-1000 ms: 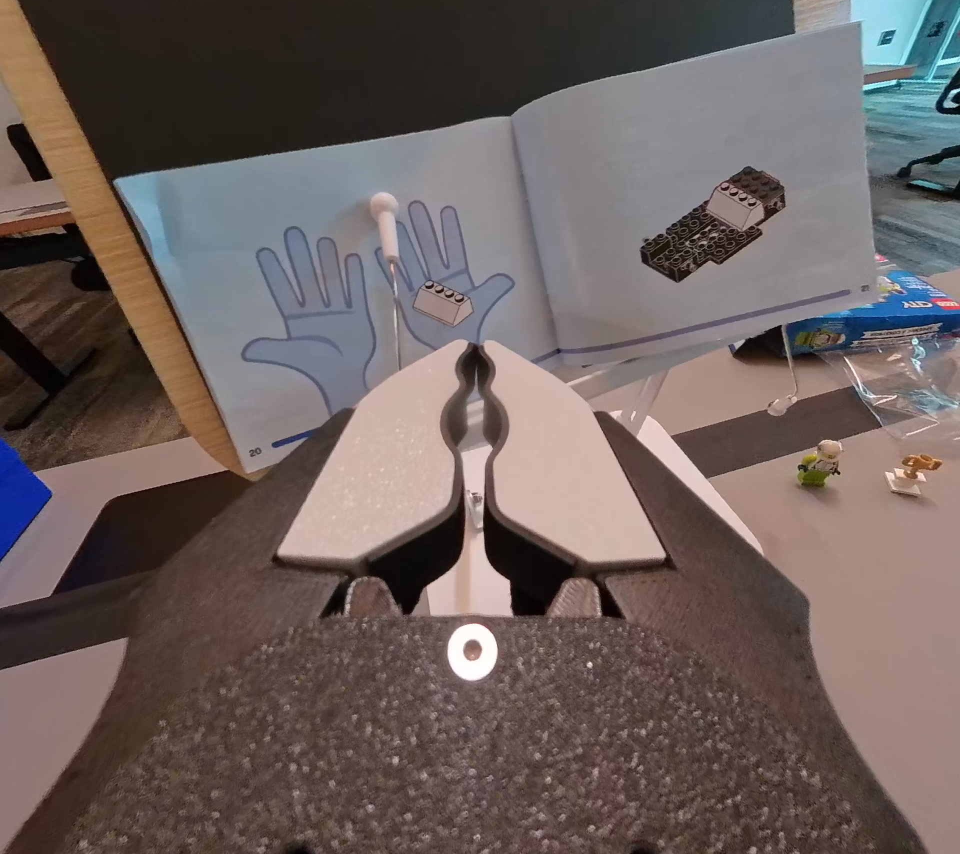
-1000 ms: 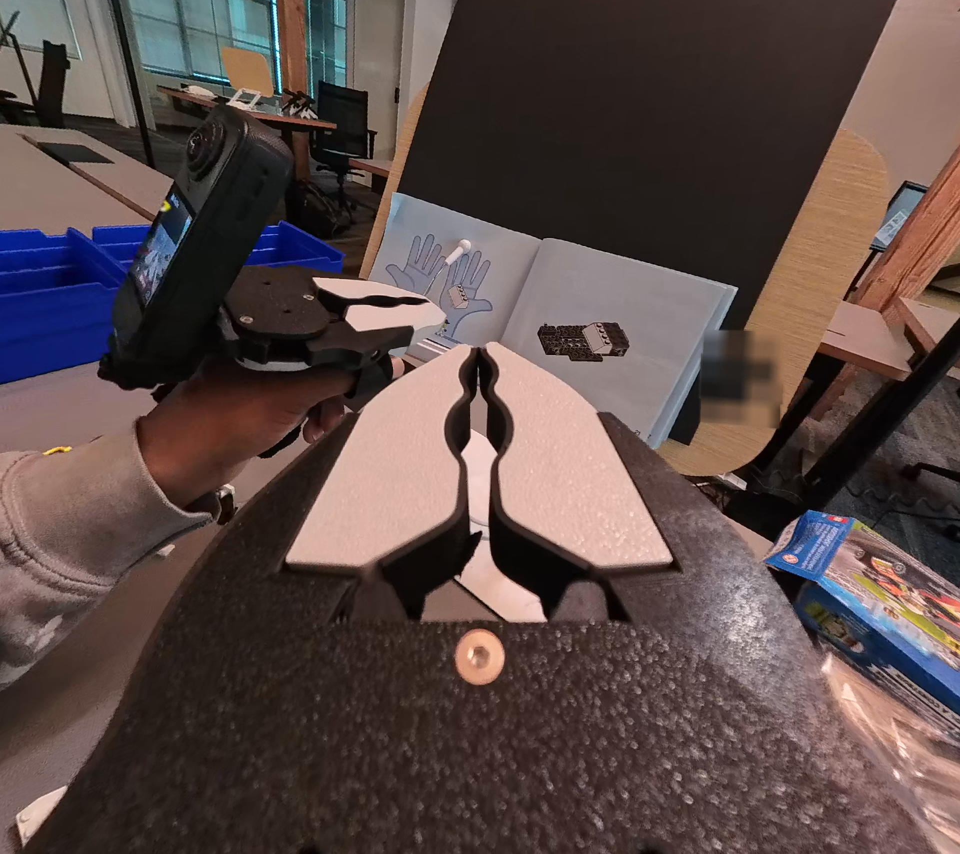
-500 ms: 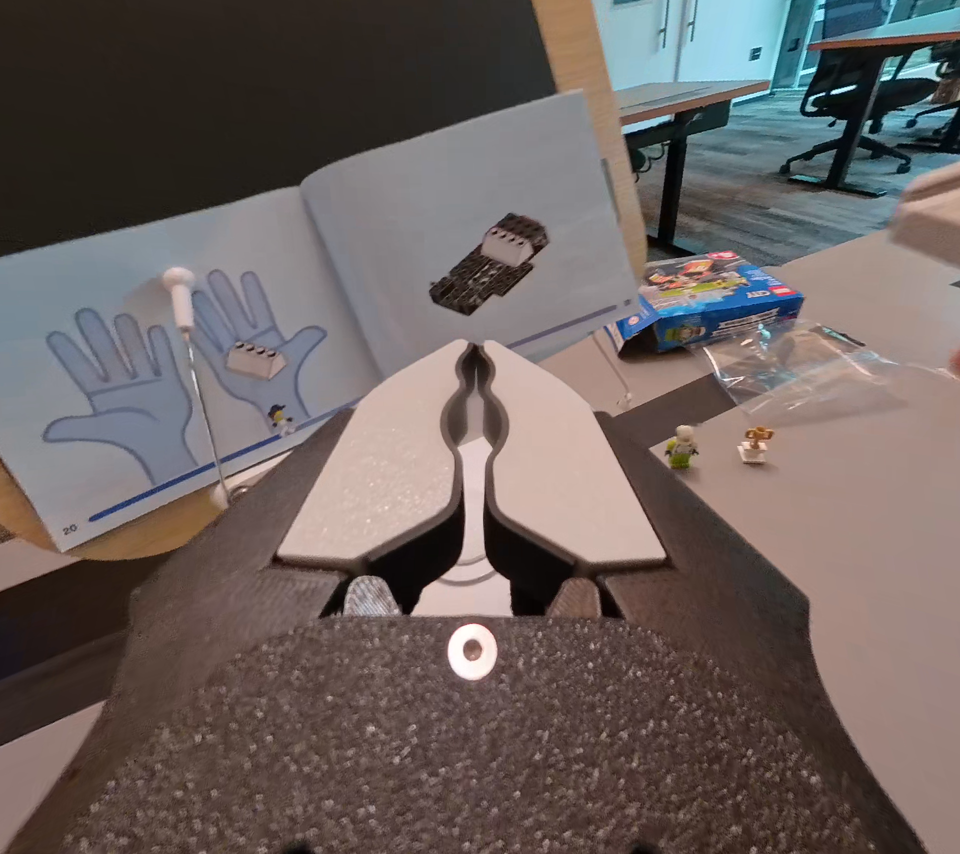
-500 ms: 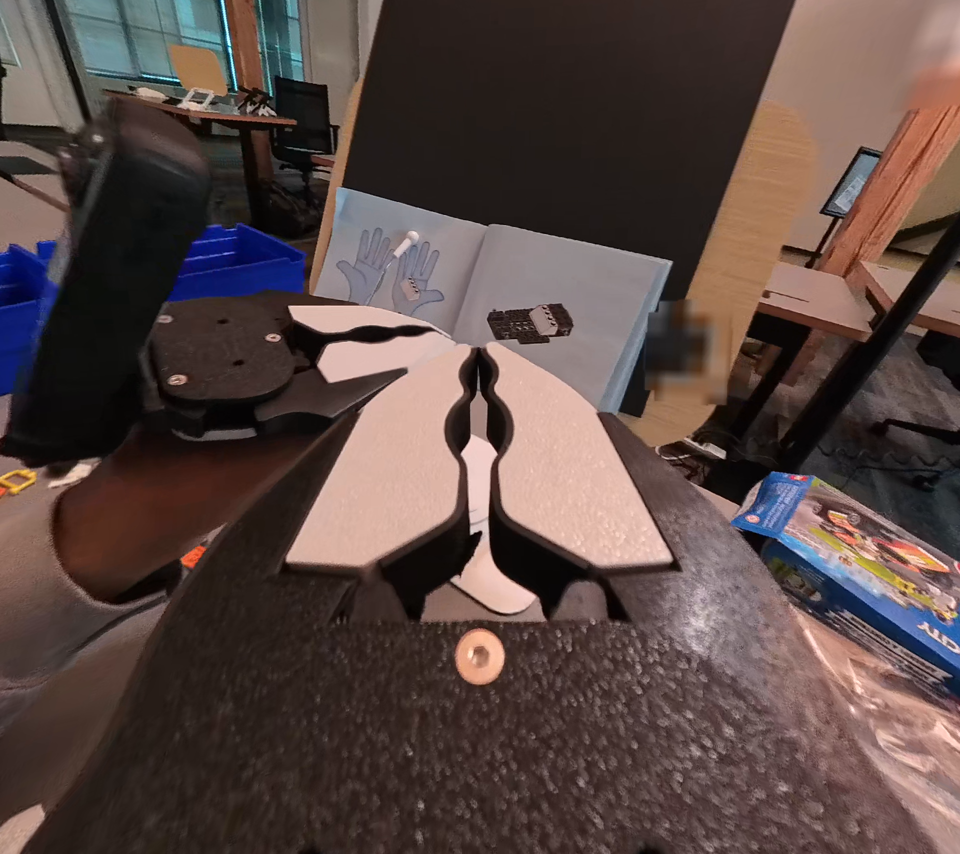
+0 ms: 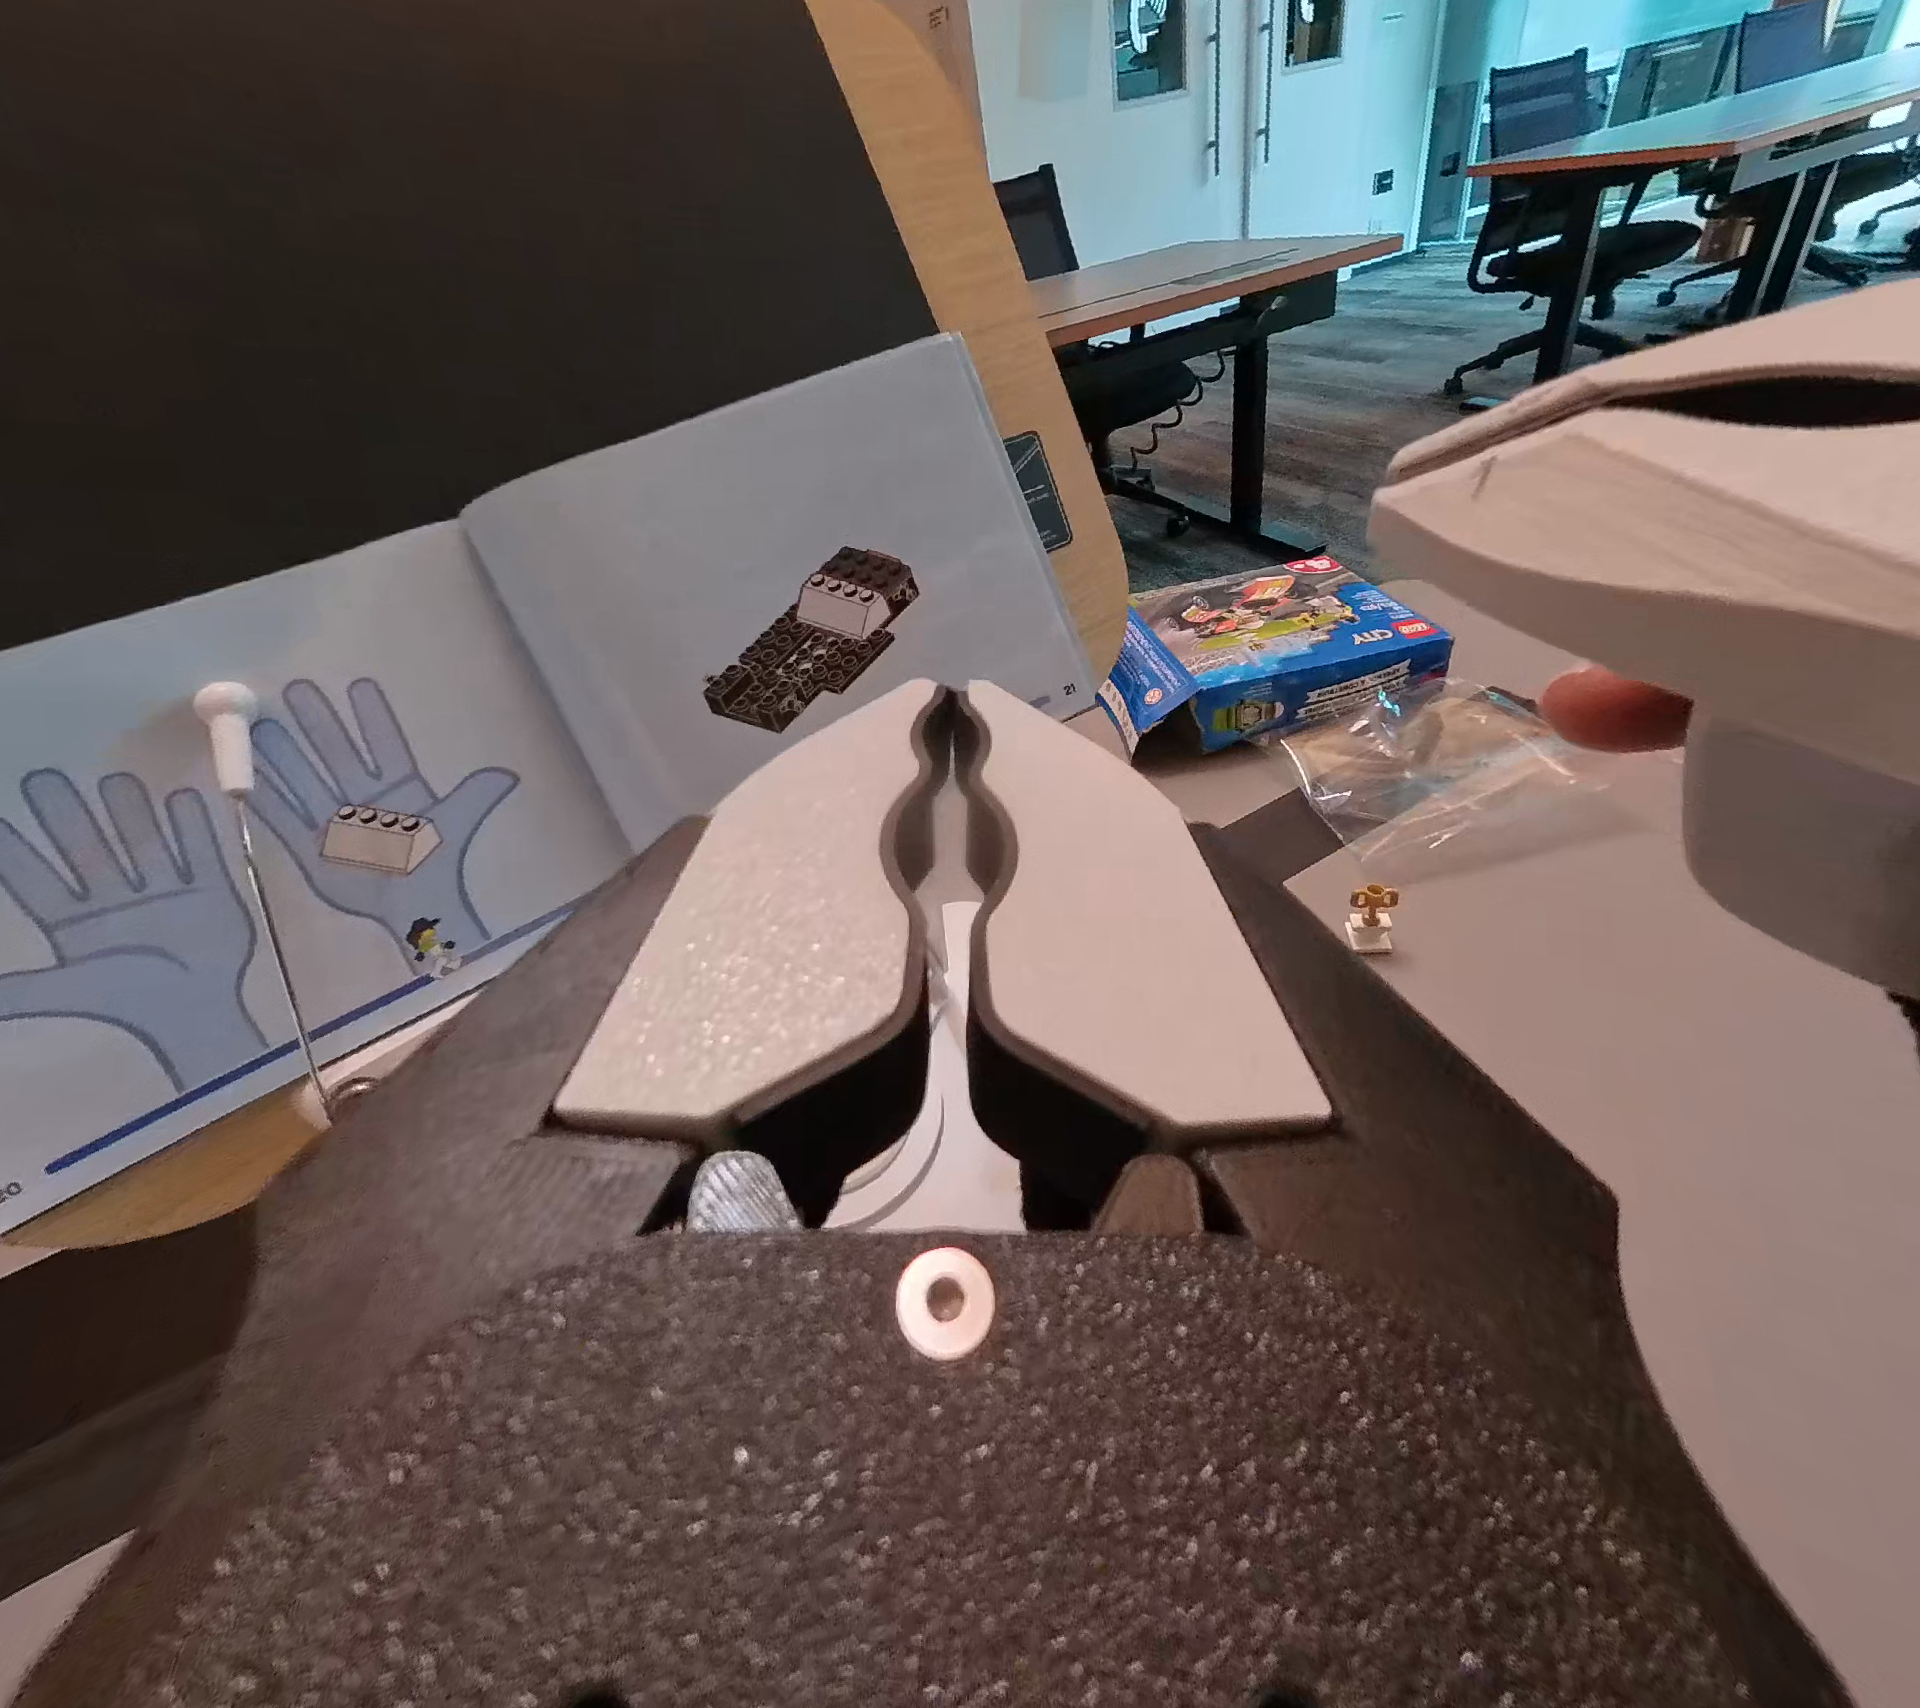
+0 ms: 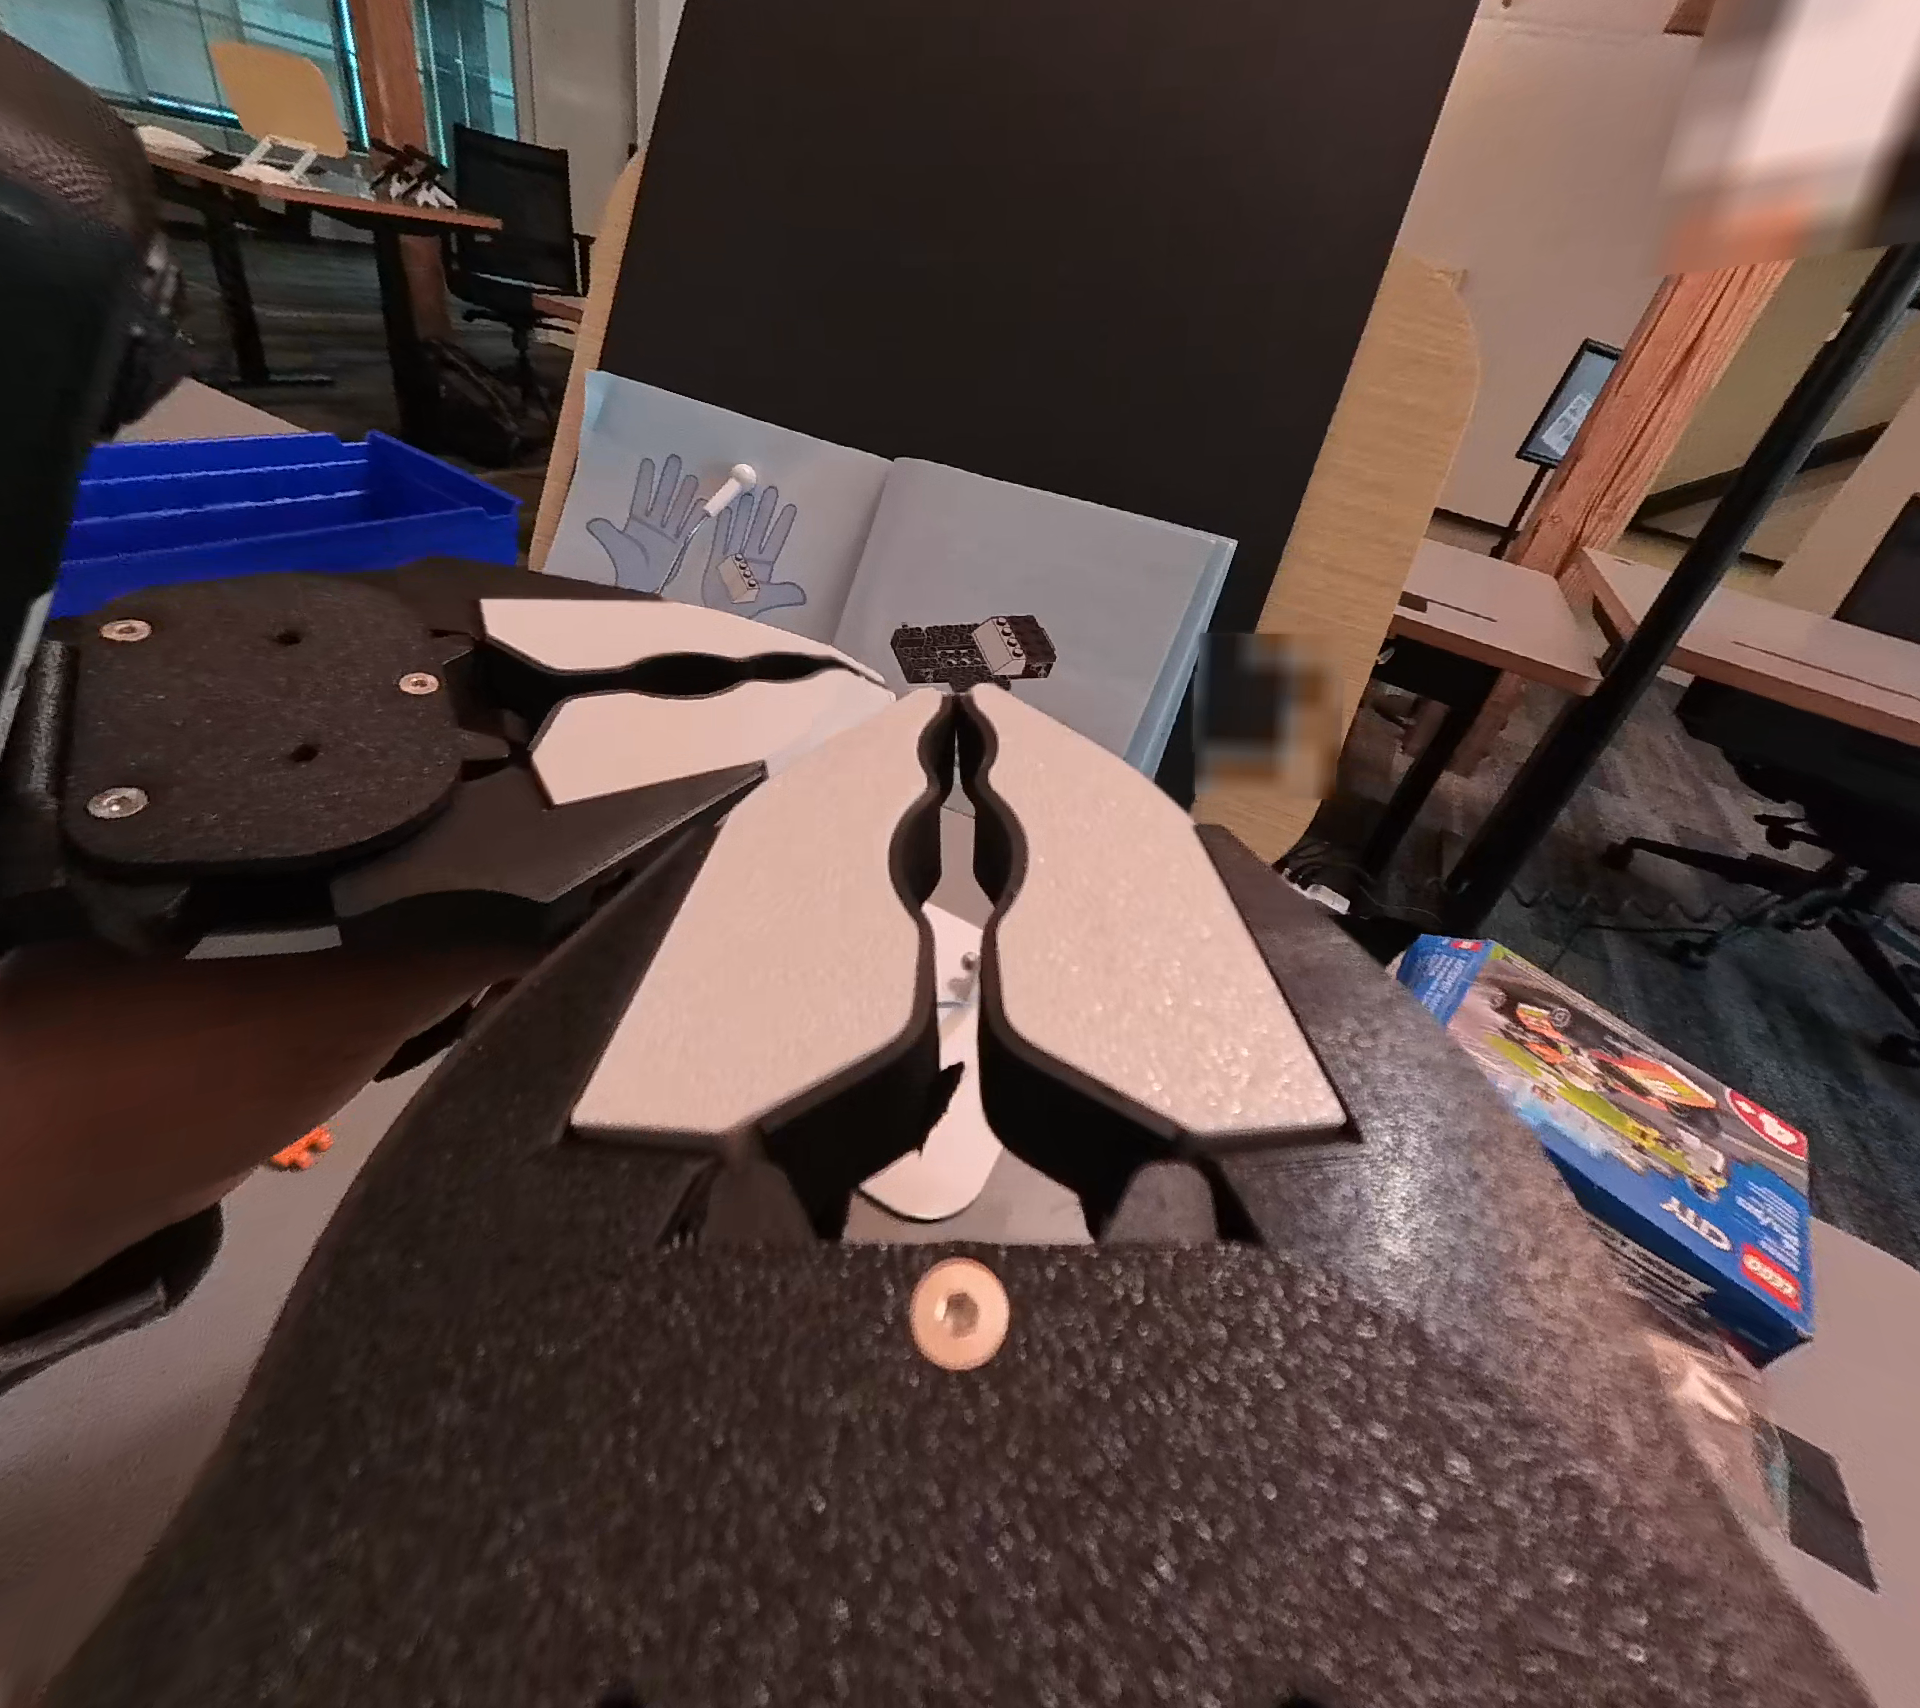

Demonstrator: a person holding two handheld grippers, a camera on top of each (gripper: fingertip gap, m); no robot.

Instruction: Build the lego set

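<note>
Left gripper (image 5: 951, 702) raised above the grey desk (image 5: 1558, 1087), fingers (image 5: 790, 920) pressed together at the tips, nothing between them. Right gripper (image 6: 956, 702) likewise closed and empty, just beside the left one and well clear of the desk. Open instruction booklet (image 5: 644, 619) propped upright ahead against a dark board (image 5: 364, 152), held by a white-tipped wire clip (image 5: 227, 723); pages showing a grey sloped brick and a black lego base. Blue lego box (image 5: 1283, 650) lying on the desk to the right, crumpled clear plastic bag (image 5: 1423, 775) touching its front. Small gold trophy piece (image 5: 1371, 915) standing alone near the bag. Blue bin (image 6: 281, 505) far left. No loose bricks in either grip.
</note>
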